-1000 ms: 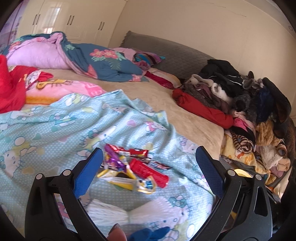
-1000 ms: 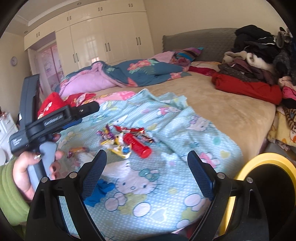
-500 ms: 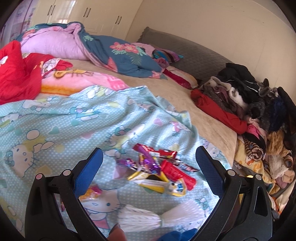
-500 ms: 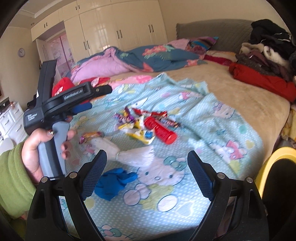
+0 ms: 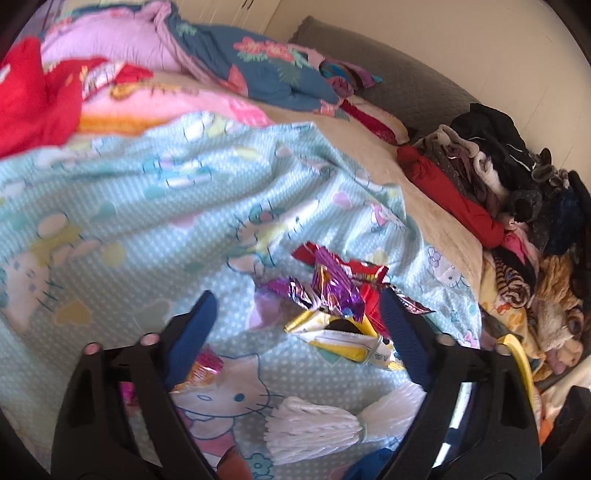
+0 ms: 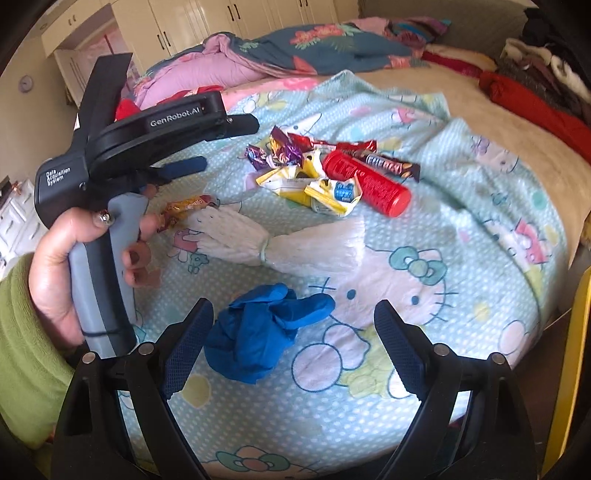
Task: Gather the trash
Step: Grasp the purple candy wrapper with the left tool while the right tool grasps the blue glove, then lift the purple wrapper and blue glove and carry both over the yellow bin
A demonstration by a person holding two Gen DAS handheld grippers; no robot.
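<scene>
A pile of snack wrappers (image 5: 332, 295) lies on the Hello Kitty blanket (image 5: 147, 206): purple foil, yellow packets (image 6: 317, 188), a red tube (image 6: 369, 181) and a chocolate bar (image 6: 391, 164). My left gripper (image 5: 295, 325) hovers just short of the pile, jaws closing, with nothing pressed between the pads. A hand holds this left gripper (image 6: 218, 144) to the left of the pile. The right gripper (image 6: 293, 343) stands open low over a crumpled blue glove (image 6: 258, 328), which lies between its fingers, nearer the left one. A white foam net (image 6: 273, 243) and an orange candy wrapper (image 6: 184, 206) lie between glove and pile.
A yellow bin rim (image 6: 580, 350) shows at the bed's right edge. Heaped clothes (image 5: 517, 192) line the right side of the bed. A floral quilt (image 5: 266, 70) and a red garment (image 5: 33, 96) lie behind the blanket. White wardrobes (image 6: 236, 14) stand beyond.
Both grippers have come down and closer to the trash. The left jaws have narrowed a little around the view of the pile. The blue glove now sits between the right fingers.
</scene>
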